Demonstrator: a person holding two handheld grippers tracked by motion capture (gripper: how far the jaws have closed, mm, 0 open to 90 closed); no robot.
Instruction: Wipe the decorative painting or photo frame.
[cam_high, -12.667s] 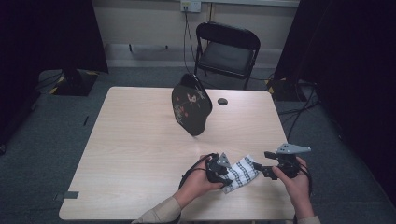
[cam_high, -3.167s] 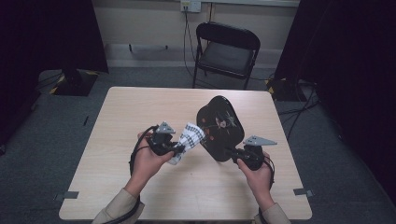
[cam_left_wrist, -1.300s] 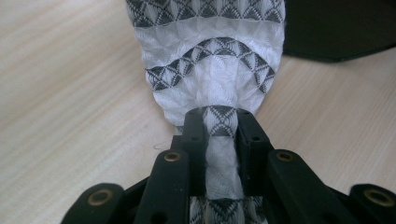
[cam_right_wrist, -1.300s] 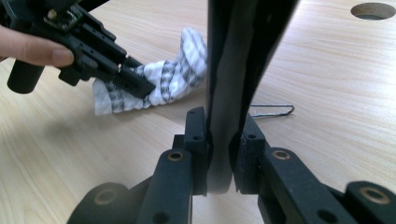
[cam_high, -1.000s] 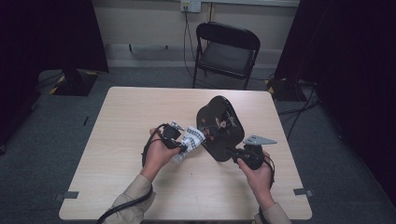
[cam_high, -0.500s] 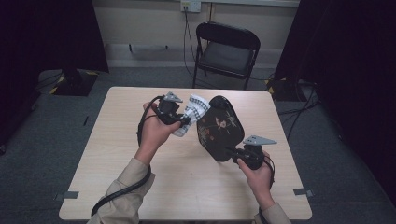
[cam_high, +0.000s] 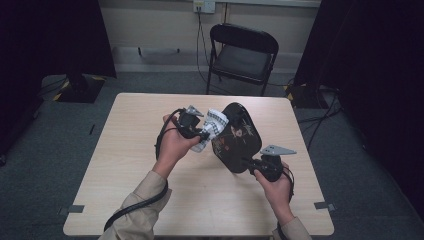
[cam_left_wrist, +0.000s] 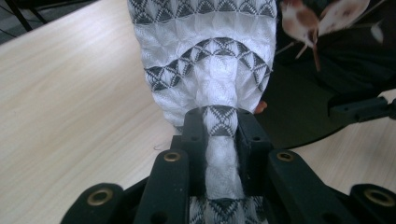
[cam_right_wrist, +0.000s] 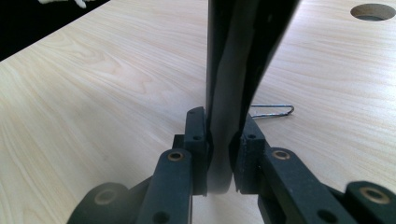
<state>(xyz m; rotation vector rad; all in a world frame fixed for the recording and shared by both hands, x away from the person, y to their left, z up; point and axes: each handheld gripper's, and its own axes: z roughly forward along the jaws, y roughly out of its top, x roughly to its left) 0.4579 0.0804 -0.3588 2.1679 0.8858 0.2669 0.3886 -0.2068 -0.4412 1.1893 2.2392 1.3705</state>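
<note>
Between the jaws of your left hand-held gripper (cam_left_wrist: 219, 140) sits a bunched fold of a white knitted cloth (cam_left_wrist: 205, 60) with grey triangle bands, clenched tight; you hold it raised above the desk (cam_high: 125, 150), and the cloth presses against the upper left edge of a black oval plate (cam_high: 235, 137) printed with a pale floral pattern. Your right hand-held gripper (cam_right_wrist: 219, 154) is closed on the lower rim of that plate, which rises edge-on and nearly upright between its jaws in the right gripper view. From the high view you see the plate tilted over the middle of the desk, held at the bottom right by your right hand (cam_high: 272, 182) and met at the top left by the cloth. Beyond the plate, a bent wire clip (cam_right_wrist: 273, 112) lies on the wood, and a round hole (cam_right_wrist: 373, 11) shows in the desk top farther off. Behind the desk stands a black folding chair (cam_high: 242, 55).
</note>
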